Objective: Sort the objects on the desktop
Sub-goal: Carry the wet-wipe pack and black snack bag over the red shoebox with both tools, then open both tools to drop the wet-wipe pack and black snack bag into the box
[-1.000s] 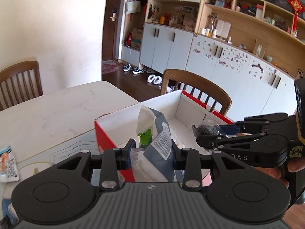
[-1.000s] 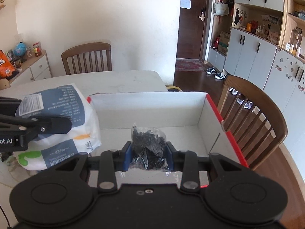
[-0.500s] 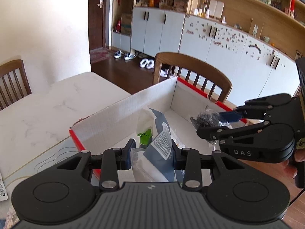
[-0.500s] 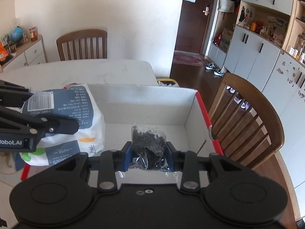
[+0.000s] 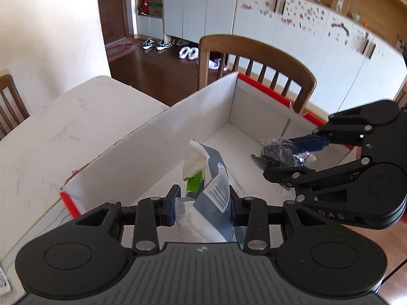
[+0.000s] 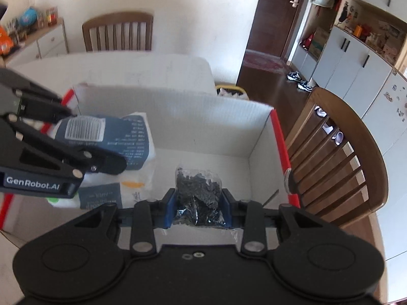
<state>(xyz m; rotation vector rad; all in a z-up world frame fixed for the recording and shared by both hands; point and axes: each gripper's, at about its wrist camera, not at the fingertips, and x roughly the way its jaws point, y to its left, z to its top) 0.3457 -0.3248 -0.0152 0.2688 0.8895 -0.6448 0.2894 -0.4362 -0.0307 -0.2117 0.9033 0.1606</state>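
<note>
Packets first: the blue-and-white packet (image 5: 203, 203) sits pinched between my left tongs (image 5: 202, 204), and the clear bag of black bits (image 6: 198, 195) is pinched in my right tongs (image 6: 198, 212). Both hang over the white floor of the red-rimmed box (image 5: 193, 117), packet at the near left, bag to its right, apart. I judge this the drop-off step. Next I should lower each until it rests on the floor, then spread the tongs. The box stands on the table (image 5: 66, 127).
</note>
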